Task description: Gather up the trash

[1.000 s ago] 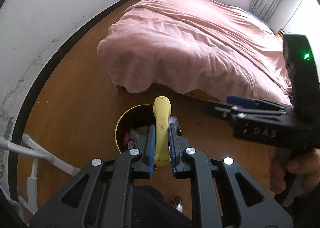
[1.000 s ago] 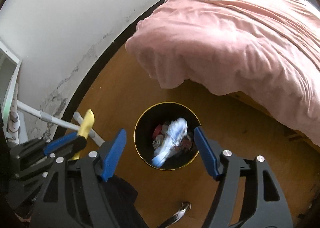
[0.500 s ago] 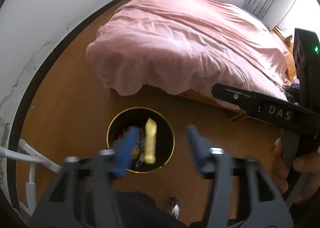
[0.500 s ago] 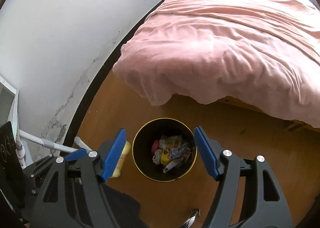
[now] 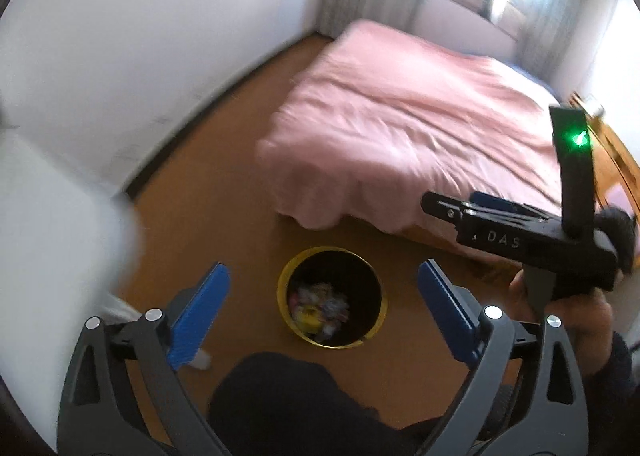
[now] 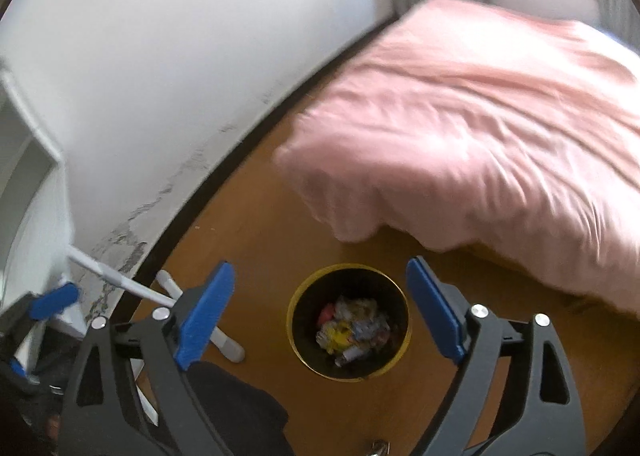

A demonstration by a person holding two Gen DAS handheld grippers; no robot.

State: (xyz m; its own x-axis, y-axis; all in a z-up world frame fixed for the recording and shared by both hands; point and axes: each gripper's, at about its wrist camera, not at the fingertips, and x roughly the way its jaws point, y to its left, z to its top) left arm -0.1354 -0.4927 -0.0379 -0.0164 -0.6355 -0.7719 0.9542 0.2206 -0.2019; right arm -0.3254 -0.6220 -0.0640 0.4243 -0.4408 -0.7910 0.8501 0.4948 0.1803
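A: While the left wrist view is open, note it first. The left gripper (image 5: 322, 306) hangs over the bin (image 5: 332, 296) with its blue pads spread wide and nothing between them; its jaws have just been opening. The trash (image 5: 320, 306) lies at the bottom of the bin, a yellow piece among pale wrappers. The bin stands on the wooden floor (image 5: 224, 183), just near of the corner of the pink bed (image 5: 400, 127).

B: And the other tool in that view?

A: The right gripper (image 5: 452, 207) sits at the right, side-on, in the person's hand (image 5: 576, 308). From here I cannot tell how wide it stands.

B: Right wrist view, then.

A: The right gripper (image 6: 320, 314) also frames the bin (image 6: 348, 322); jaws wide, empty, also just been opening. Trash (image 6: 352, 330) is settled low inside, nothing on the rim. A white frame (image 6: 120, 280) leans at the left by the wall (image 6: 160, 55).

B: Judgement on the step?

A: The drop looks complete. To finish well, lift both tools straight clear before swinging aside, so no finger clips the rim and tips the bin. Keep the jaws wide for the next piece. Both views are blurred, so scan the floor once steady.
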